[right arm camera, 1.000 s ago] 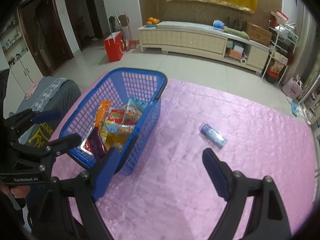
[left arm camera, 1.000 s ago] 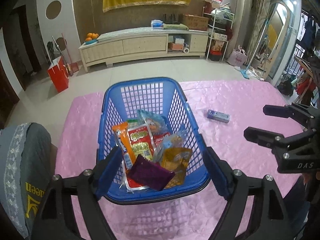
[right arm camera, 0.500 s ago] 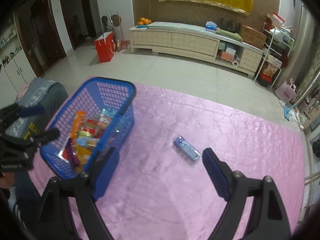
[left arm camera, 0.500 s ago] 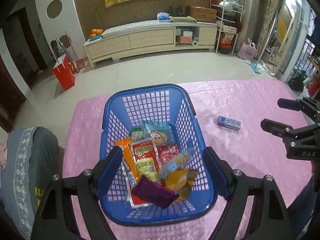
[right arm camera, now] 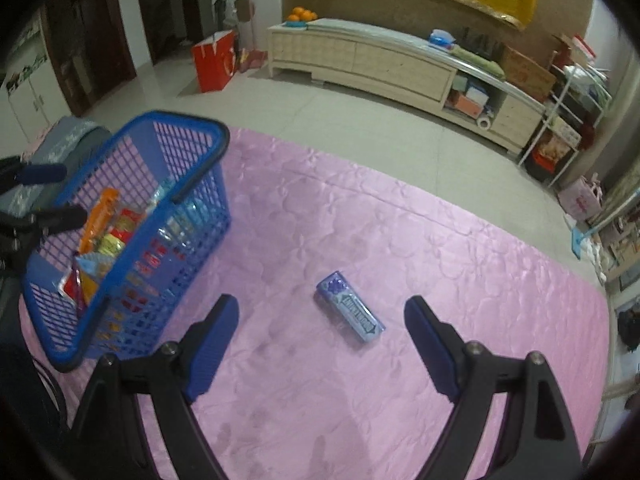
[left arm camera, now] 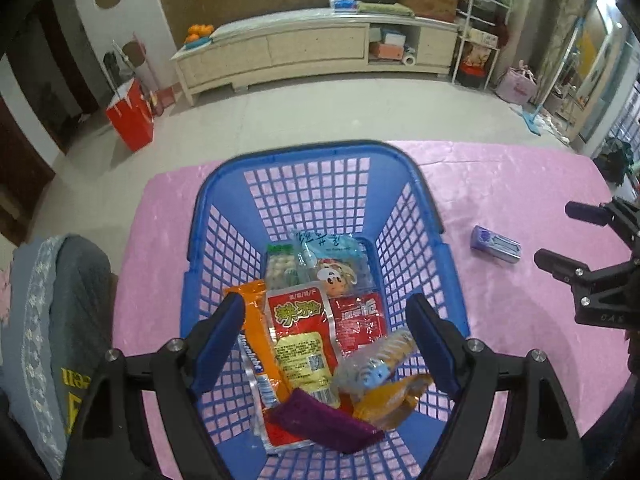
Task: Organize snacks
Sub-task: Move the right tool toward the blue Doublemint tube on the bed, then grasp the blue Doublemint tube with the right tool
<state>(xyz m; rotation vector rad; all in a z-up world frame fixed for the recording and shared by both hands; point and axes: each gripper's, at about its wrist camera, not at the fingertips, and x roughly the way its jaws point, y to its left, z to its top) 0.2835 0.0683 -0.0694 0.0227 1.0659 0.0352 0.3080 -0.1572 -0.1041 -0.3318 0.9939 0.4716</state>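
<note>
A blue plastic basket [left arm camera: 320, 160] sits on the pink tablecloth and holds several snack packets, among them an orange bar [left arm camera: 256, 336], a red packet [left arm camera: 302, 320] and a purple packet [left arm camera: 320, 424]. The basket also shows in the right wrist view [right arm camera: 200, 136]. A small blue pack [right arm camera: 350, 312] lies alone on the cloth; it also shows in the left wrist view [left arm camera: 496, 245]. My left gripper [left arm camera: 326, 344] is open and empty over the basket. My right gripper [right arm camera: 320, 344] is open and empty, just short of the blue pack.
The pink tablecloth [right arm camera: 400, 240] covers the table. A grey cushioned chair [left arm camera: 52, 320] stands at the left edge. Beyond the table are tiled floor, a long low cabinet [left arm camera: 312, 48] and a red bag [left arm camera: 130, 116].
My right gripper has moved right, away from the basket, and now has the blue pack between its open fingers' line. My left gripper has moved forward over the basket.
</note>
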